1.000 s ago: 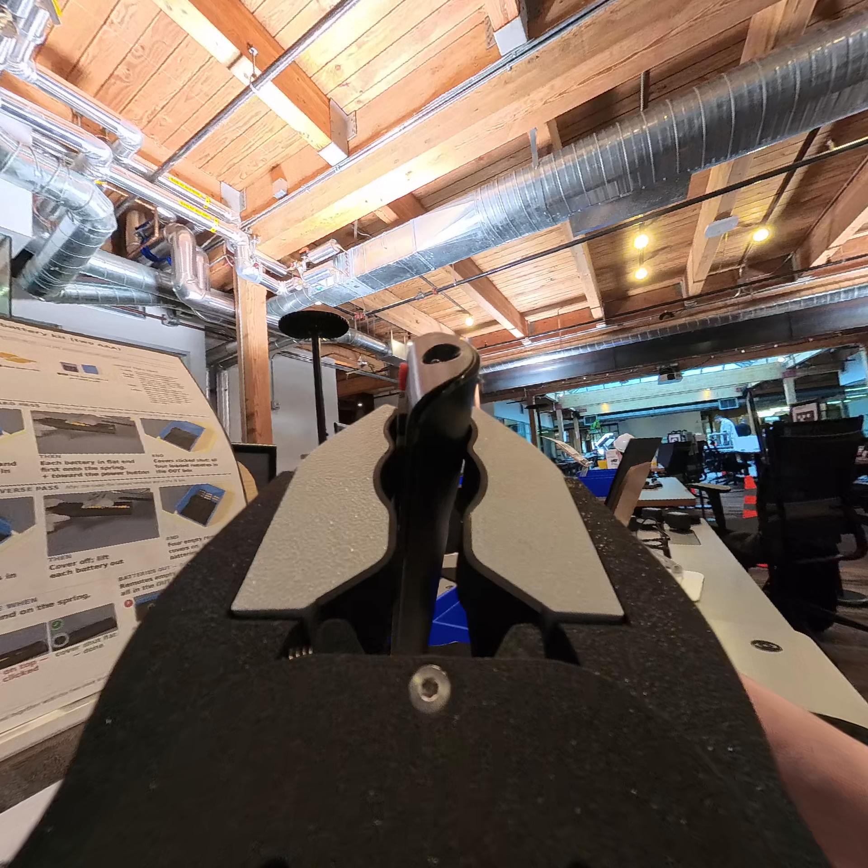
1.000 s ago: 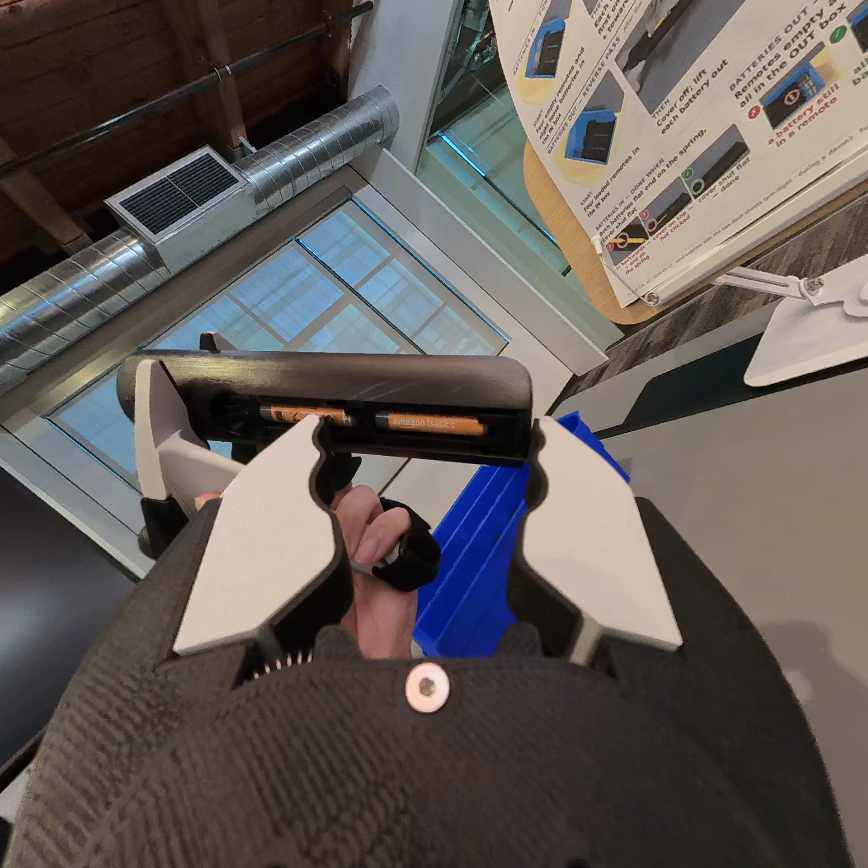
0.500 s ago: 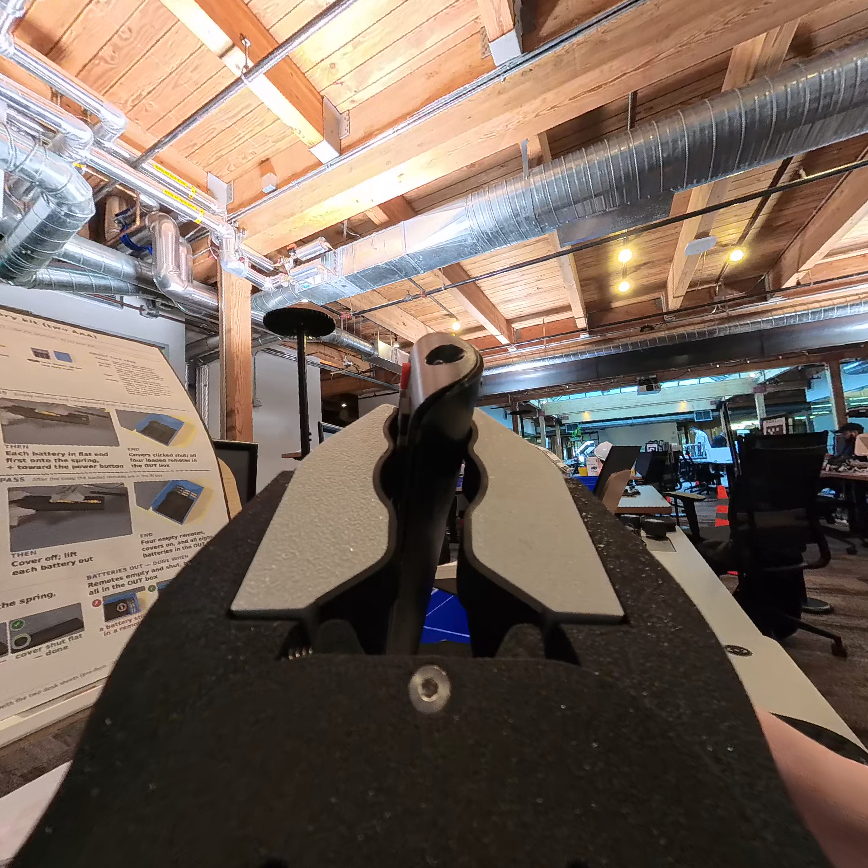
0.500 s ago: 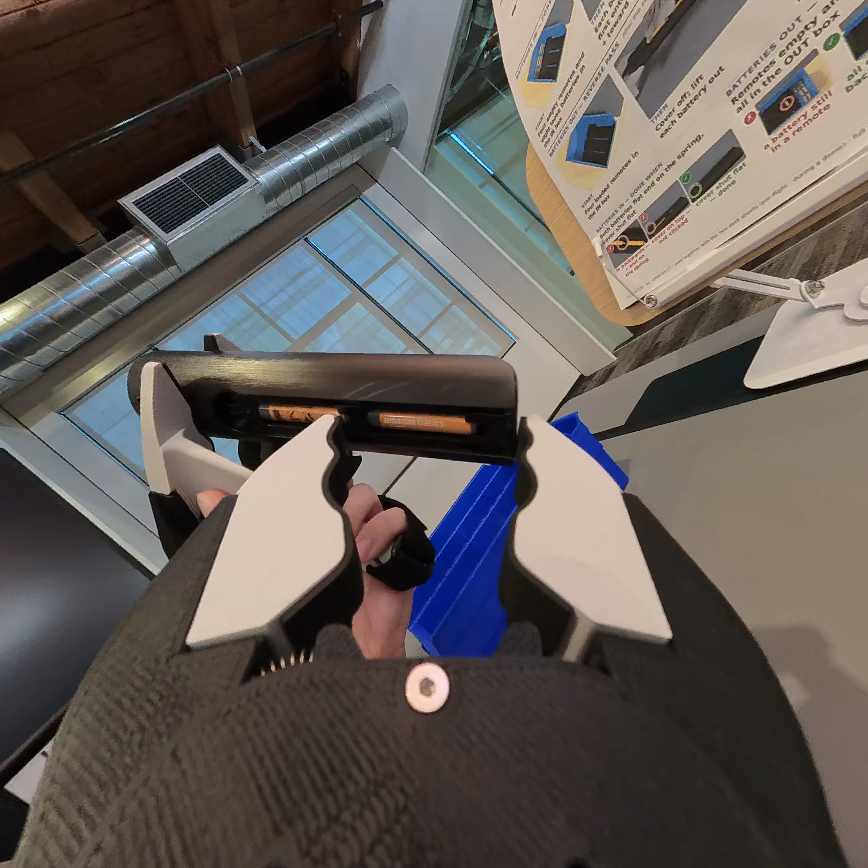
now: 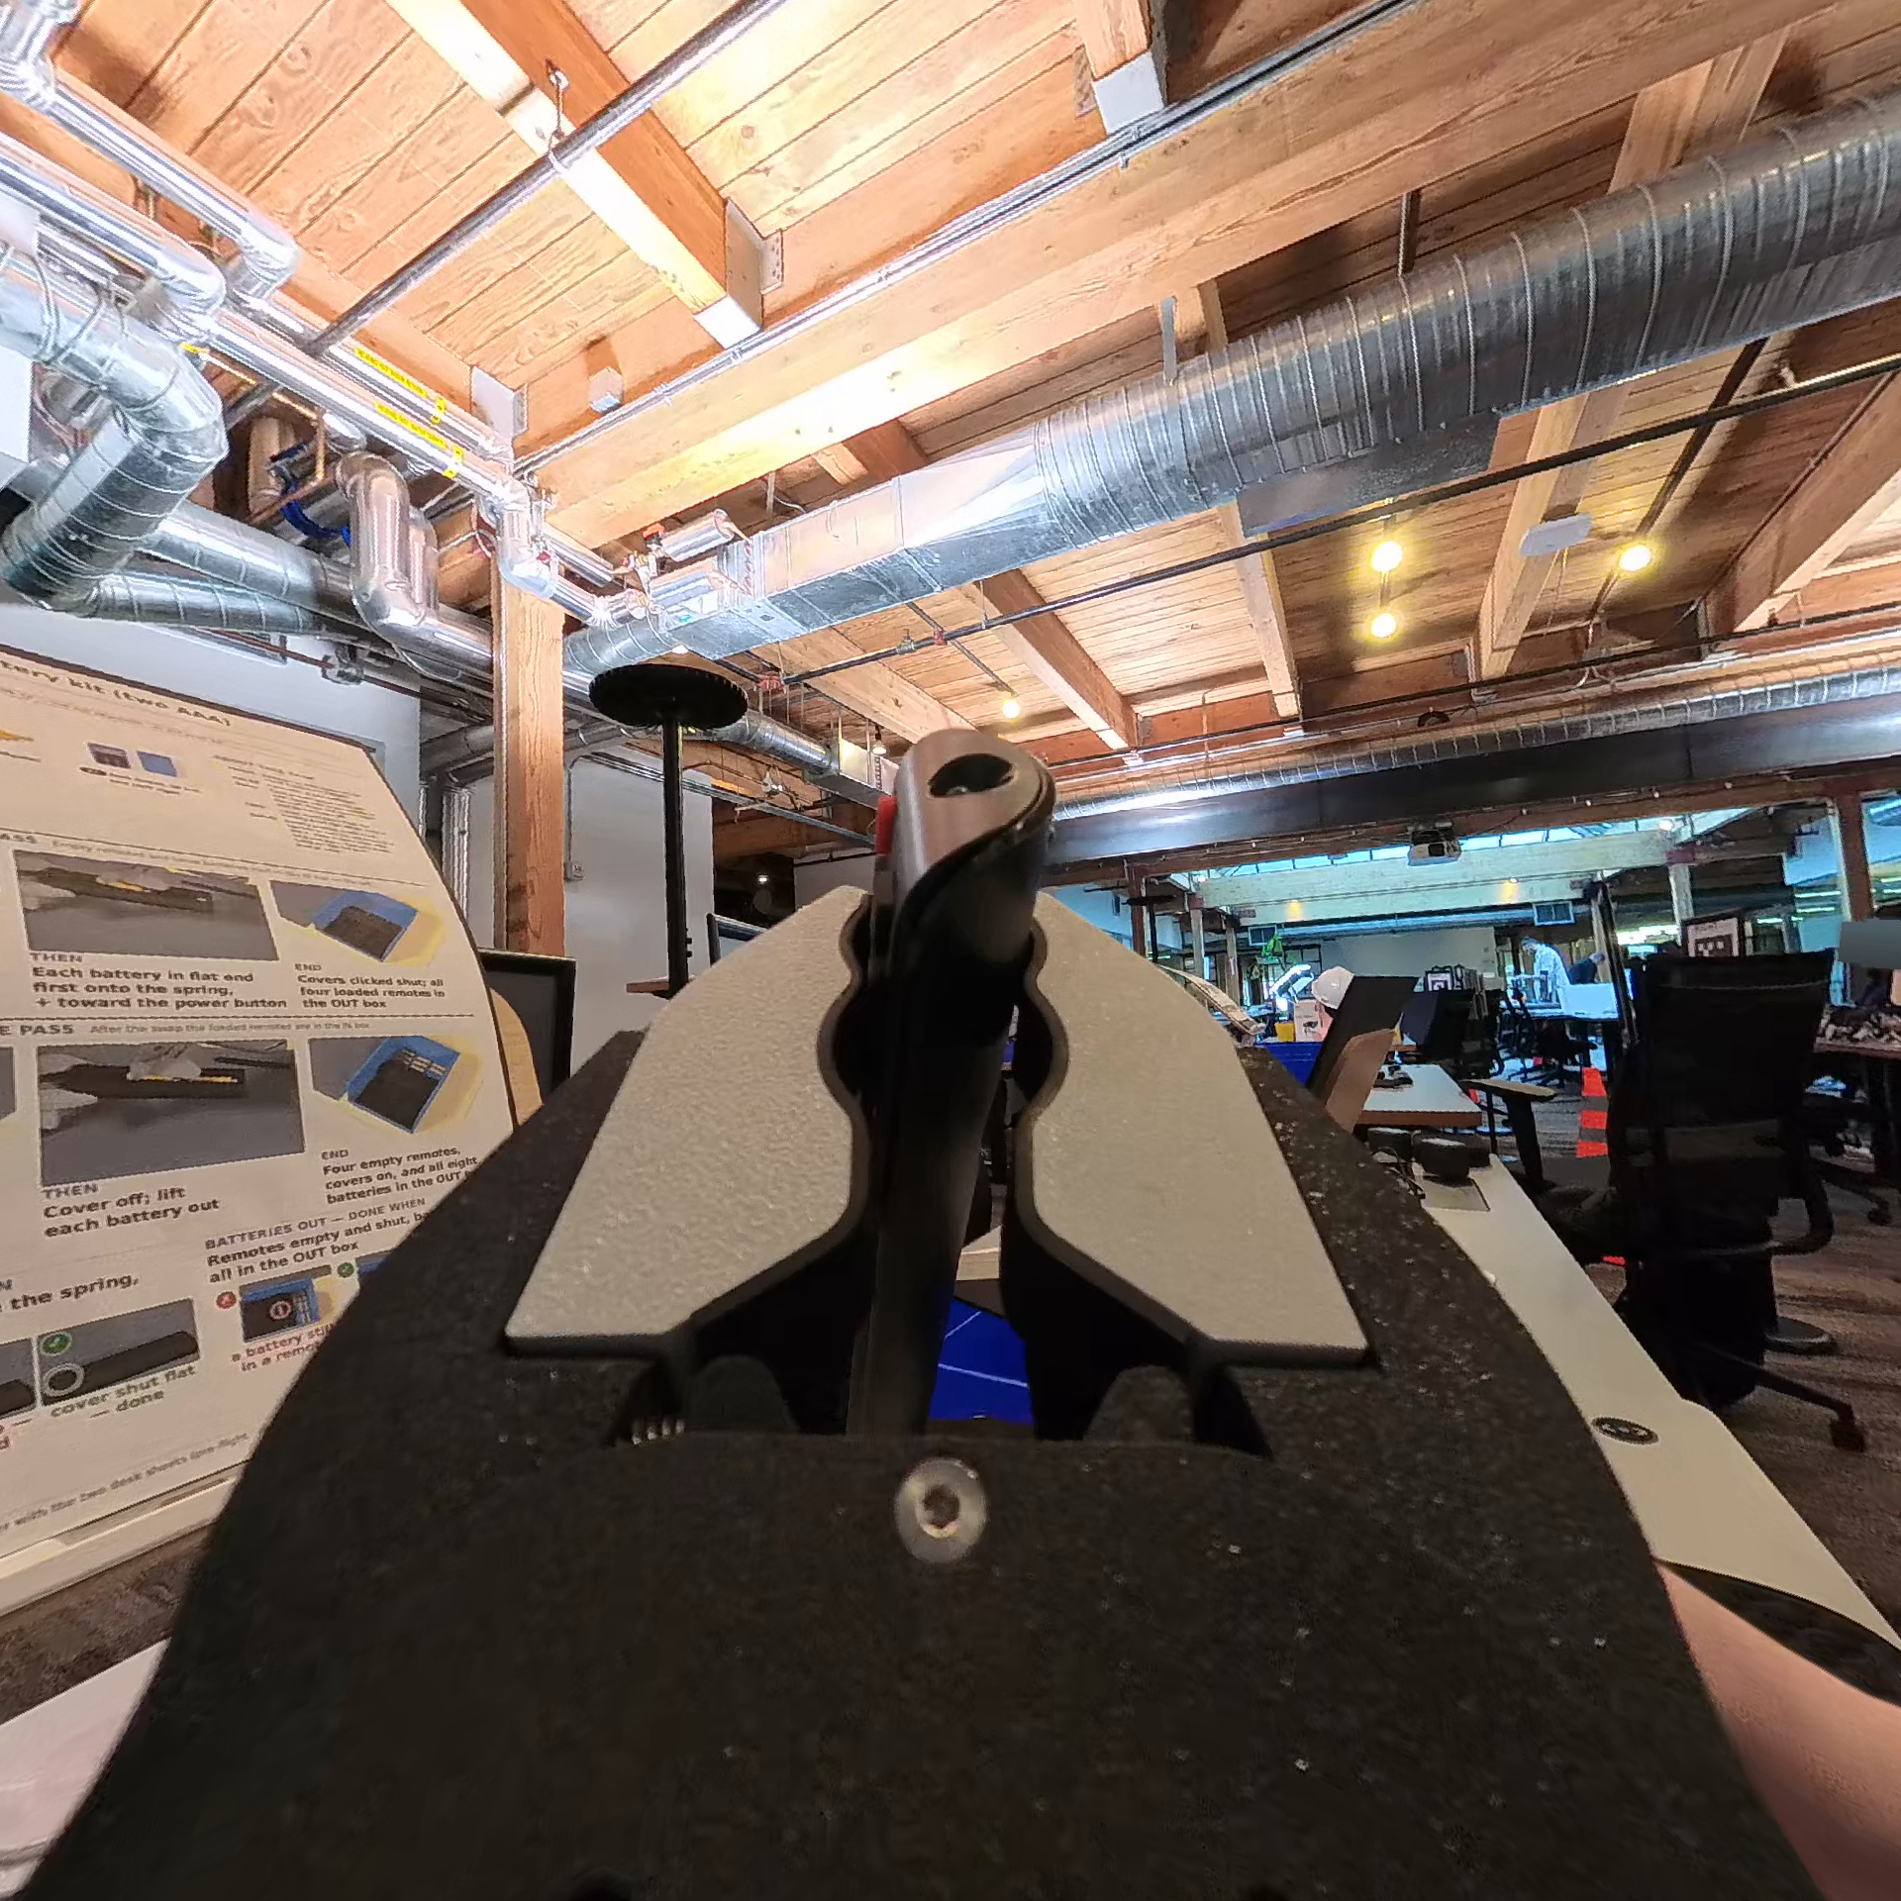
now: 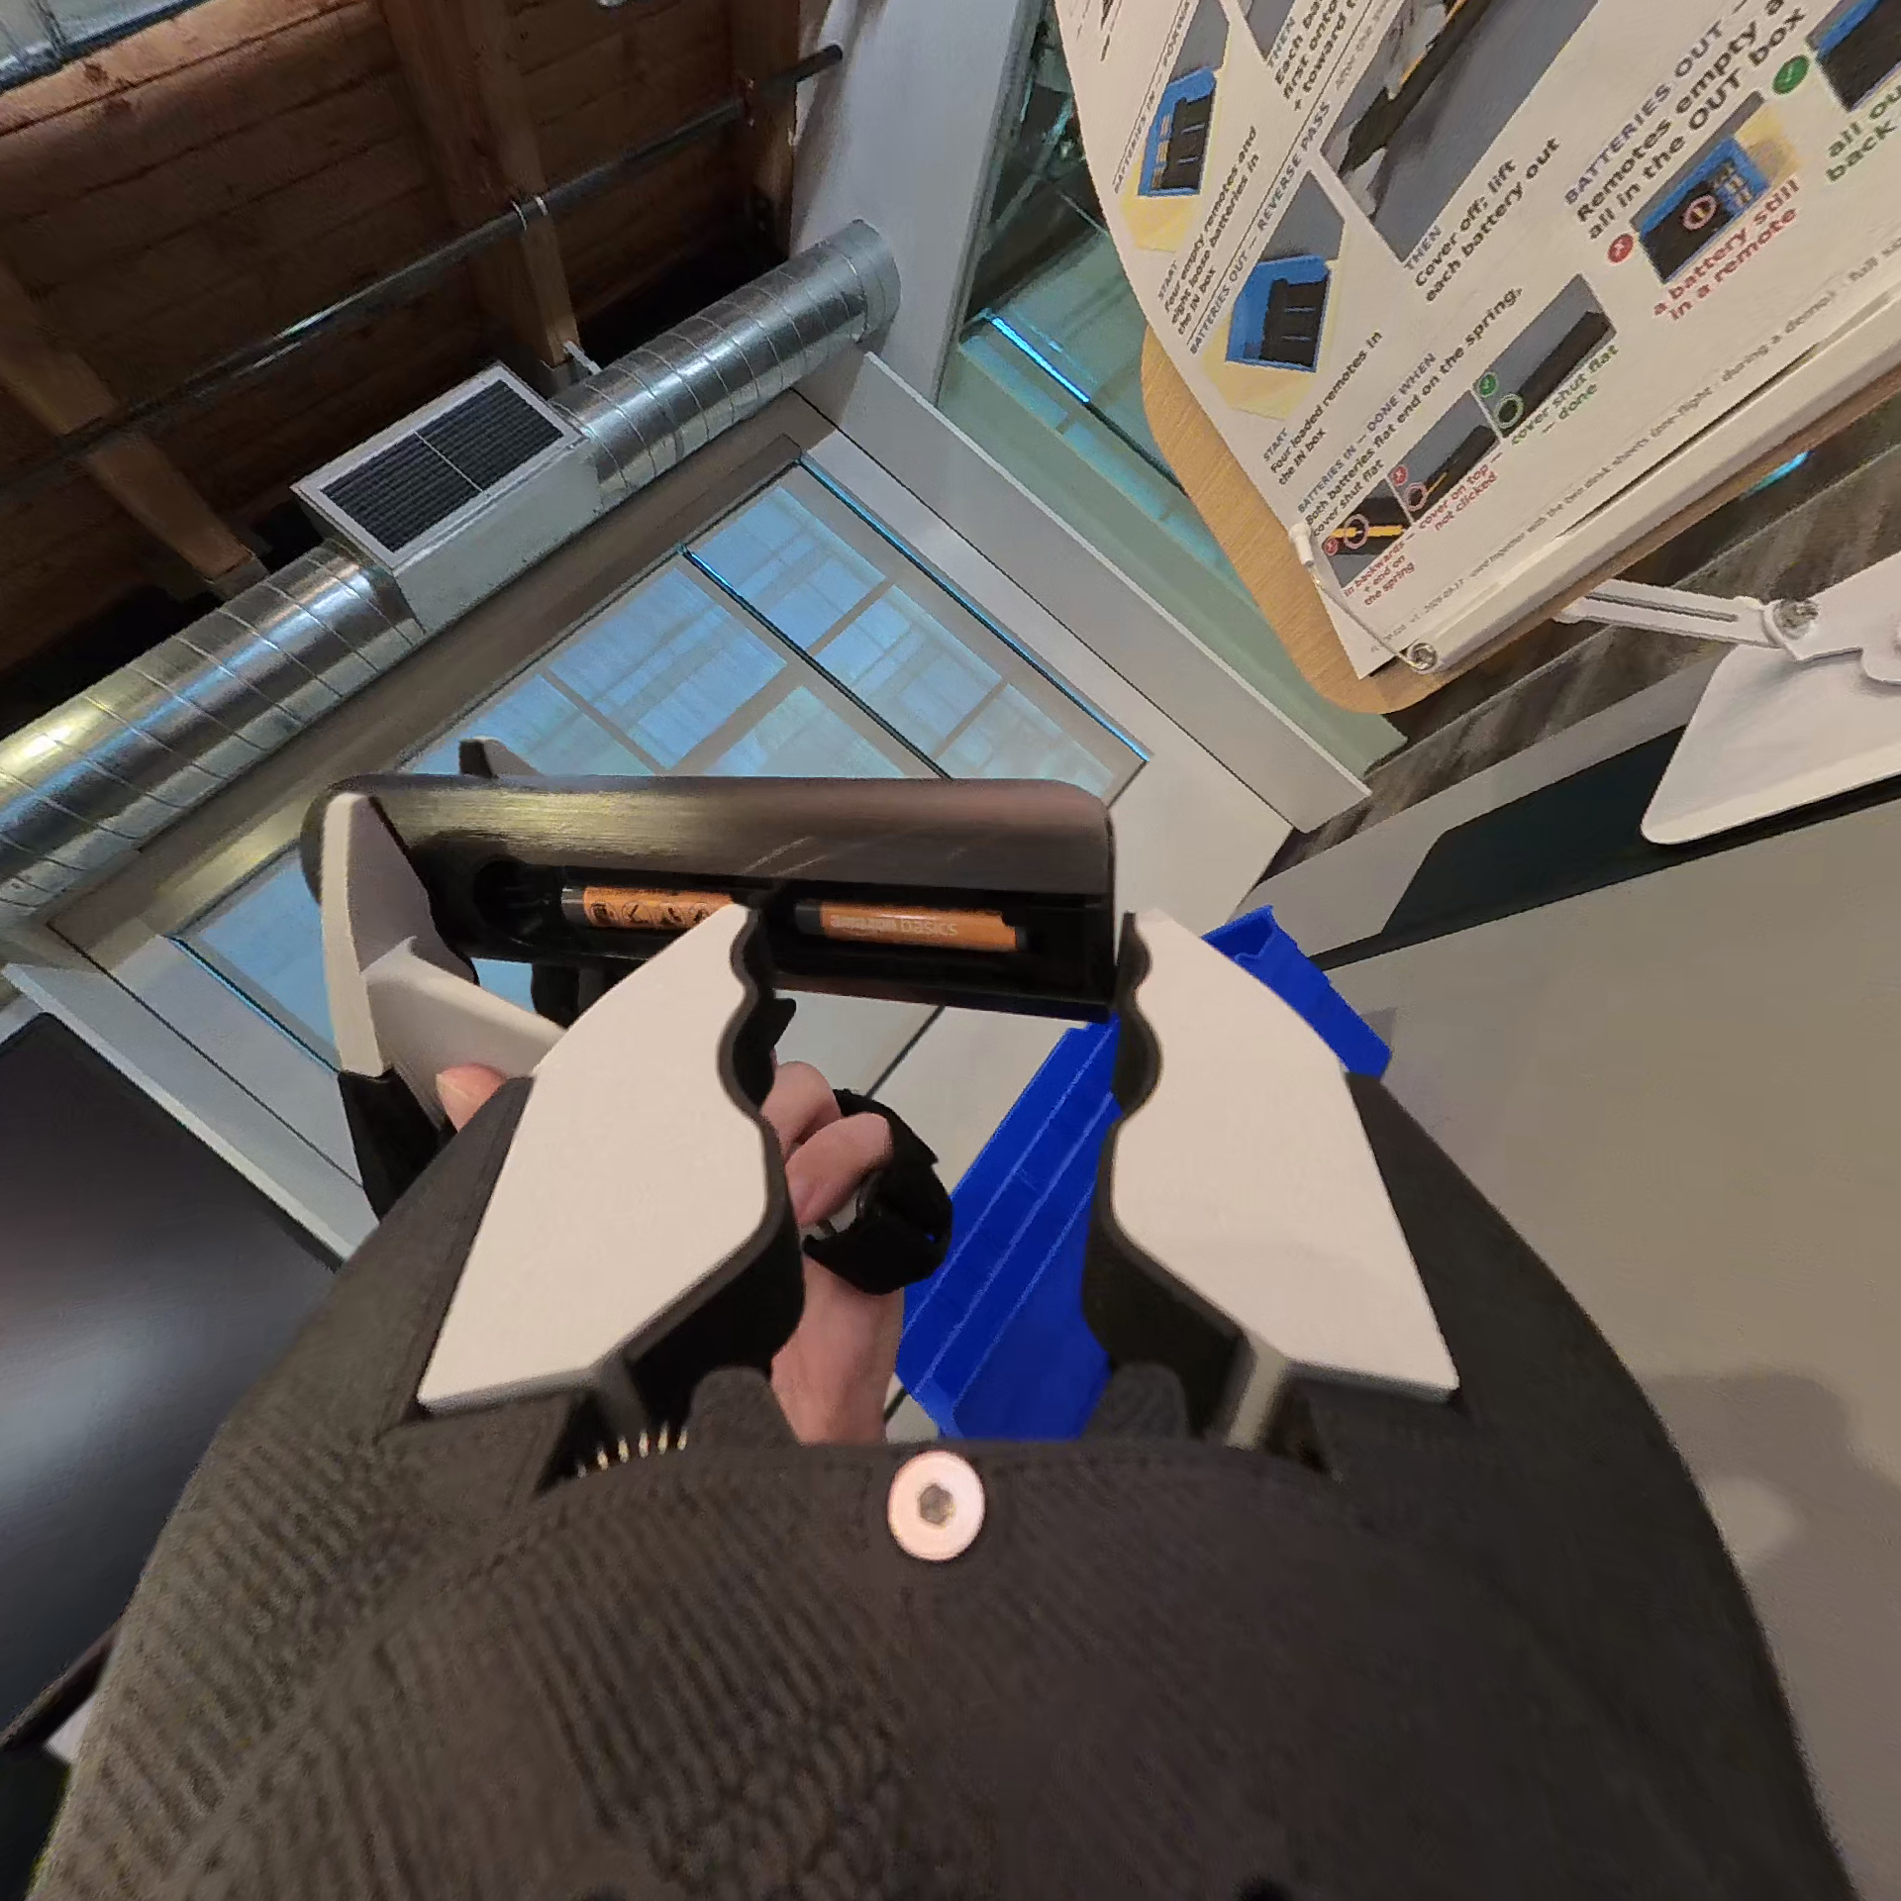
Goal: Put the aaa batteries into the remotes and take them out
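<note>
My left gripper (image 5: 946, 926) is shut on a black remote (image 5: 962, 854), held edge-on and pointing up toward the ceiling. In the right wrist view the same remote (image 6: 741, 833) lies crosswise with its battery bay uncovered. Two orange-and-black AAA batteries (image 6: 648, 907) (image 6: 910, 926) sit end to end inside. The left gripper's fingers (image 6: 355, 926) clamp the remote's left end. My right gripper (image 6: 936, 957) is open and empty just below the bay, its left fingertip over the gap between the batteries and its right fingertip at the remote's right end.
A blue bin (image 6: 1029, 1234) stands on the grey table (image 6: 1646, 1132) beneath the remote; it also shows in the left wrist view (image 5: 977, 1358). An instruction poster (image 6: 1492, 257) (image 5: 206, 1080) stands on a white stand behind. A person's hand (image 6: 833, 1337) holds the left gripper.
My right gripper's fingers have narrowed a little and sit closer under the remote's battery bay. The left gripper keeps its hold and has swung slightly.
</note>
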{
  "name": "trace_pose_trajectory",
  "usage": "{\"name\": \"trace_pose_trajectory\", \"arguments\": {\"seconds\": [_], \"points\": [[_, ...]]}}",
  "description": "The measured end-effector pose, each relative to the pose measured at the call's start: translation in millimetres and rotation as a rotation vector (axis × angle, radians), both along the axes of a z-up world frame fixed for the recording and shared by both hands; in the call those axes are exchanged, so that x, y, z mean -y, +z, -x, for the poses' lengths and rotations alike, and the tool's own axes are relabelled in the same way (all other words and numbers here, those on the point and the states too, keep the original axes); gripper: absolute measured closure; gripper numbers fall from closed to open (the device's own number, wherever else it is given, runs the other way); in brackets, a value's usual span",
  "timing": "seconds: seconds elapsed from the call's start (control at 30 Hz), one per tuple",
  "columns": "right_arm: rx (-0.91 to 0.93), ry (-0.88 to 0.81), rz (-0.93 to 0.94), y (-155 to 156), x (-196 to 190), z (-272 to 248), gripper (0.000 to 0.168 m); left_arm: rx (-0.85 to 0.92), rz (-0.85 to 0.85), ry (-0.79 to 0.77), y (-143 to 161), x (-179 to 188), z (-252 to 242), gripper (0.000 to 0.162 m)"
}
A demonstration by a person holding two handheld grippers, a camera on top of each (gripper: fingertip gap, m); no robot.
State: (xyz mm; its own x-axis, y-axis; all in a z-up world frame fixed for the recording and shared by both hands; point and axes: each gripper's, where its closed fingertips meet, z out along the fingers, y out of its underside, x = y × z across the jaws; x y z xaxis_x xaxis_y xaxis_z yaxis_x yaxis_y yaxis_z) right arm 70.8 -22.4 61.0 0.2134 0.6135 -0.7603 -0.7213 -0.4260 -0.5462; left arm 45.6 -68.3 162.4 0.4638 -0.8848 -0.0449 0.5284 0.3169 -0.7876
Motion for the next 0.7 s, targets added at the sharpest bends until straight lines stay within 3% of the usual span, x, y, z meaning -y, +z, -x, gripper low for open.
{"name": "trace_pose_trajectory", "arguments": {"seconds": [0.13,0.4,0.6,0.67,0.7], "points": [[-0.052,0.029,-0.006,2.2,3.0,-2.0,0.103,0.009,0.015,-0.009,1.3,-1.1,2.1,0.138],[0.030,0.000,0.017,-0.4,0.8,2.8,0.092,-0.006,0.021,-0.002,-1.7,-2.2,-2.3,0.138],[-0.015,0.018,0.001,2.5,3.6,-0.5,0.098,0.009,0.025,-0.012,0.3,-2.3,1.0,0.138],[-0.021,0.033,-0.026,7.2,7.4,0.9,0.088,0.001,0.025,-0.006,-0.9,-3.8,1.4,0.138],[-0.002,0.027,-0.033,9.6,8.3,2.4,0.075,-0.006,0.027,0.008,-2.9,-6.0,1.2,0.139]]}}
